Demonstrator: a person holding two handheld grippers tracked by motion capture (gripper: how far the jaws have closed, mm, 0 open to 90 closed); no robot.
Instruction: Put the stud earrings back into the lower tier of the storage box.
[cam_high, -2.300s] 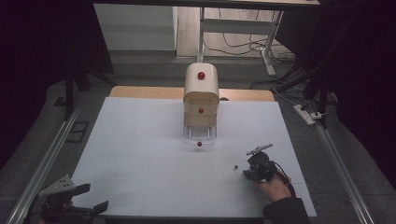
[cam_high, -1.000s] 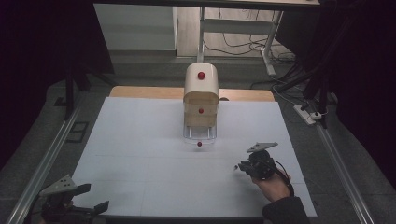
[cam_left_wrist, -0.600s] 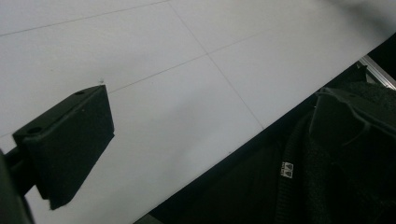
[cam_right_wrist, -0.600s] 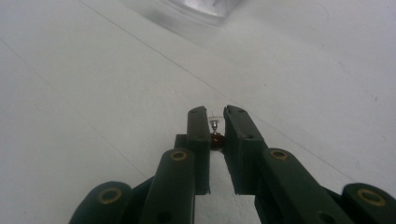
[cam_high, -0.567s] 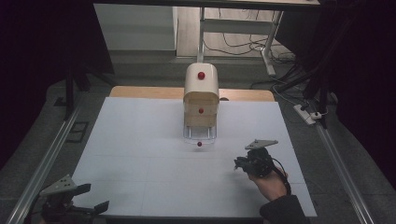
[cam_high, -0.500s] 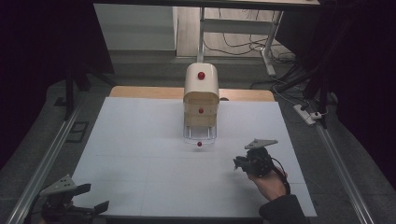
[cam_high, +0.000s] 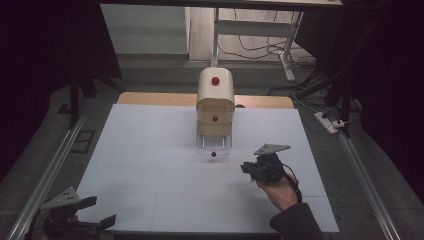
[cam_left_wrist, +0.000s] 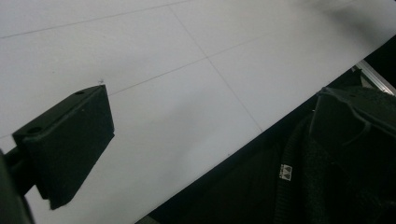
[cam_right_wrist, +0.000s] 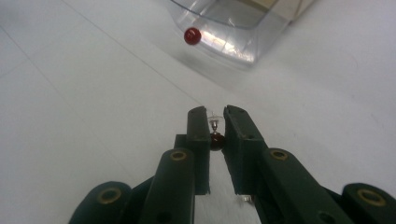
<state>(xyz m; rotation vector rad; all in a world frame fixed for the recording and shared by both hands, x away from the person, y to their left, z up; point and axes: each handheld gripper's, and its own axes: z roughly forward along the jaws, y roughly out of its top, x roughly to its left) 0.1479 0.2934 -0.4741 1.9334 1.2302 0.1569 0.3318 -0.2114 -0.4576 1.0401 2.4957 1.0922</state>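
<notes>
A cream mini cabinet (cam_high: 215, 95) with red knobs stands at the table's far middle. Its clear bottom drawer (cam_high: 213, 142) is pulled out, red knob (cam_high: 213, 154) facing me. My right gripper (cam_high: 246, 169) hovers low over the table just right of that drawer. In the right gripper view its jaws (cam_right_wrist: 215, 114) are shut on a tiny red bead with a silver stem (cam_right_wrist: 215, 140), pointing at the clear drawer (cam_right_wrist: 233, 28) and its knob (cam_right_wrist: 191, 35). My left gripper (cam_high: 101, 210) rests at the table's near left corner, open with nothing between its jaws (cam_left_wrist: 212, 98).
The white table sheet (cam_high: 150, 165) lies on a wooden board (cam_high: 150, 98). Metal rails (cam_high: 55, 165) run along both sides. A power strip (cam_high: 327, 122) and cables lie beyond the right edge. A dark sleeve (cam_left_wrist: 299, 186) hangs below the near table edge.
My right gripper moved left toward the drawer, onto a small dark speck that lay on the table; the speck is gone from the sheet. The left gripper stayed put.
</notes>
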